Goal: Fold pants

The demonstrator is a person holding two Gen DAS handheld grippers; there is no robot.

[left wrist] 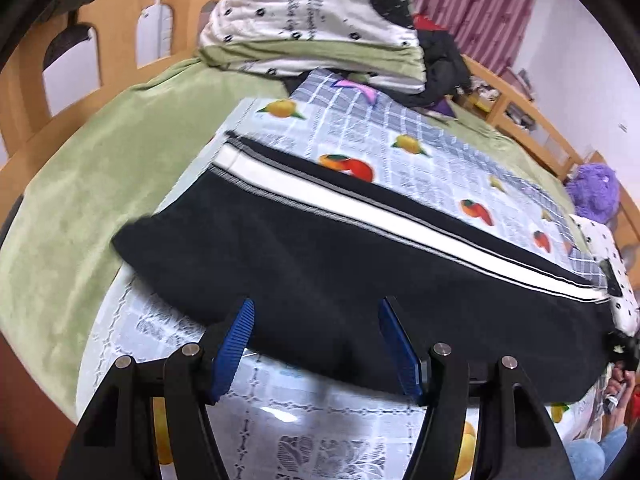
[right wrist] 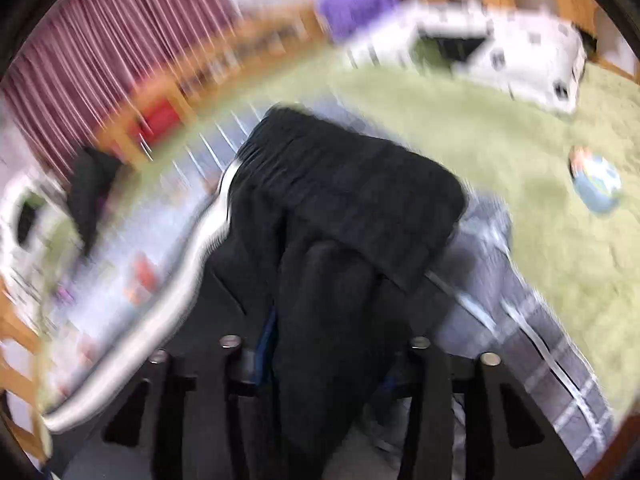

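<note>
Black pants [left wrist: 320,264] with a white side stripe [left wrist: 360,204] lie stretched across a fruit-print cloth [left wrist: 420,160] on the bed. My left gripper [left wrist: 316,320] is open, its blue pads at the pants' near edge, holding nothing. In the blurred right wrist view, my right gripper [right wrist: 324,344] is shut on a bunch of the black pants [right wrist: 344,208], near the elastic waistband, which drapes over and hides the fingers. The right gripper also shows at the right end of the pants in the left wrist view [left wrist: 624,346].
A green blanket [left wrist: 100,184] covers the bed. A folded white and green quilt [left wrist: 312,24] and dark clothes [left wrist: 444,68] lie at the far end. A wooden bed rail [left wrist: 60,72] runs around. A purple plush [left wrist: 592,192] sits right. A small ball [right wrist: 596,186] lies on the blanket.
</note>
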